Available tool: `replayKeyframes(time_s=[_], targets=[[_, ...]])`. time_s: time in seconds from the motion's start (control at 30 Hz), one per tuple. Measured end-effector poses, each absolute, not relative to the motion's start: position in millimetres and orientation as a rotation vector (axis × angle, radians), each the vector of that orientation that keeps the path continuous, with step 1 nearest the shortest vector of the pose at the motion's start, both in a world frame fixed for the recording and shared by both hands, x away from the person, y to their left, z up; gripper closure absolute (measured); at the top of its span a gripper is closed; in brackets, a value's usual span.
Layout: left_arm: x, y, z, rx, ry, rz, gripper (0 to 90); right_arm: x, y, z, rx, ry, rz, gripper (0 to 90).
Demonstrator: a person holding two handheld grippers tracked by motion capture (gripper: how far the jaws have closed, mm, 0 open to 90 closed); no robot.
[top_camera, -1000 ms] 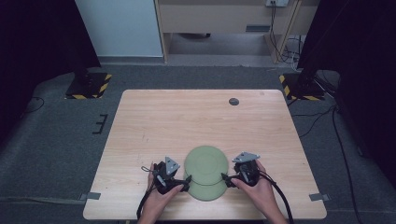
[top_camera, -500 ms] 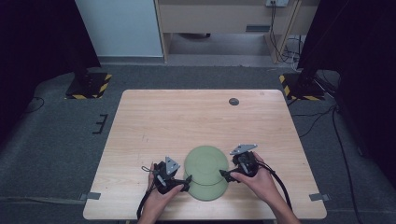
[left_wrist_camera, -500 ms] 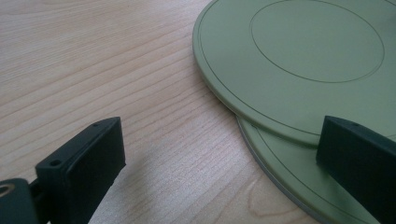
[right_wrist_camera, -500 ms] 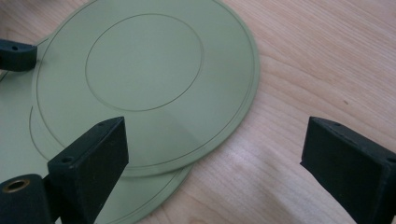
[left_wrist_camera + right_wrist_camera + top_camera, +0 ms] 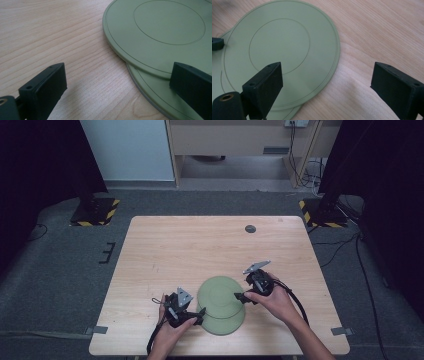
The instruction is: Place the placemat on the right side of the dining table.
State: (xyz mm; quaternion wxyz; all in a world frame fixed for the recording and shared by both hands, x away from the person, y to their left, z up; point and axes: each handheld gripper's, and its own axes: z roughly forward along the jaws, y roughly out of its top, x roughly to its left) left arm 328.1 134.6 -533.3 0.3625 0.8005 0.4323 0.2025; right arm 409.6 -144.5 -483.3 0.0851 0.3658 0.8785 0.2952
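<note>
Two flat green plates lie near the table's front edge, the upper plate [image 5: 219, 294] shifted a little back from the lower plate [image 5: 226, 324]. At the plates' left rim my left gripper [image 5: 198, 316] is open, with one jaw over the lower plate [image 5: 155, 100] and the upper plate [image 5: 162, 30] just ahead. My right gripper [image 5: 240, 297] is open at the right rim. It straddles the edge of the upper plate [image 5: 282, 50], one jaw above it and the other over bare wood. A sliver of the lower plate [image 5: 287, 113] shows beneath.
The wooden table [image 5: 200, 245] carries a small dark disc [image 5: 250, 228] near its far right corner. Stands with yellow-and-black bases [image 5: 95, 210] flank the table on the floor. Cables trail from both grippers toward the front edge.
My right gripper has risen and moved slightly away from the front edge, still at the plates' right rim. The left gripper and both plates have stayed put.
</note>
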Motion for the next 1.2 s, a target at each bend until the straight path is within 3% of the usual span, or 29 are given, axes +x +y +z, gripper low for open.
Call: replayKeyframes(time_s=[0.63,1.2], targets=[[327,133,-533,2.064,1.113,0.529,0.8,453,-112,-485,1.11,2.714,0.86,20.8],[327,133,-533,2.059,1.123,0.524,0.6,466,-99,-510,1.136,2.83,0.884,22.2]])
